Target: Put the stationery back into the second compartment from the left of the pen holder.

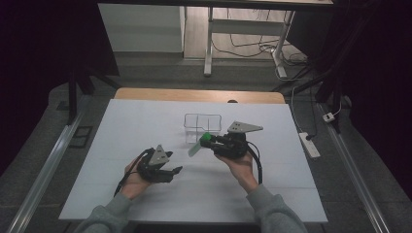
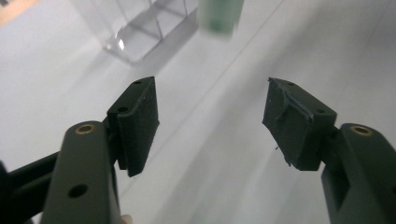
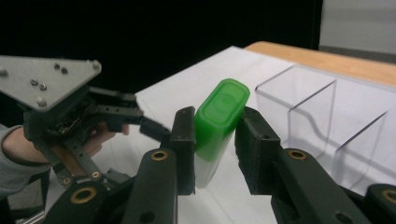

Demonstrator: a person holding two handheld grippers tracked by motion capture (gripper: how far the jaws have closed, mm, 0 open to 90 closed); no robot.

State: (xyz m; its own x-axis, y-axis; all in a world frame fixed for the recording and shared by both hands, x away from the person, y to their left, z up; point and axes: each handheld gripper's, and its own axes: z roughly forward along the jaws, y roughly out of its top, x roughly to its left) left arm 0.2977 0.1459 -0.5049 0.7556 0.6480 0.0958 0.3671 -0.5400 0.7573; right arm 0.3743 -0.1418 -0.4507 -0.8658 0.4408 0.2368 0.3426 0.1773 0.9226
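Observation:
A pale bottle with a green cap [image 3: 219, 119] hangs tilted above the white table, my right gripper [image 3: 215, 149] shut on it just below the cap. From above, the same bottle [image 1: 198, 146] slants down to the left of the right gripper [image 1: 214, 141], close in front of a clear plastic divided box [image 1: 203, 126]. My left gripper [image 1: 176, 171] lies low at the left, open, with bare table between its pads [image 2: 137, 121]. The bottle's lower end [image 2: 219, 16] shows blurred ahead of the left gripper [image 2: 210, 121].
The clear box [image 3: 322, 121] has several compartments and stands mid-table. White sheet [image 1: 145, 126] covers the table, with a wooden edge [image 1: 194, 94] at the back. Desk legs and cables lie on the floor beyond, and a power strip [image 1: 309, 144] lies at the right.

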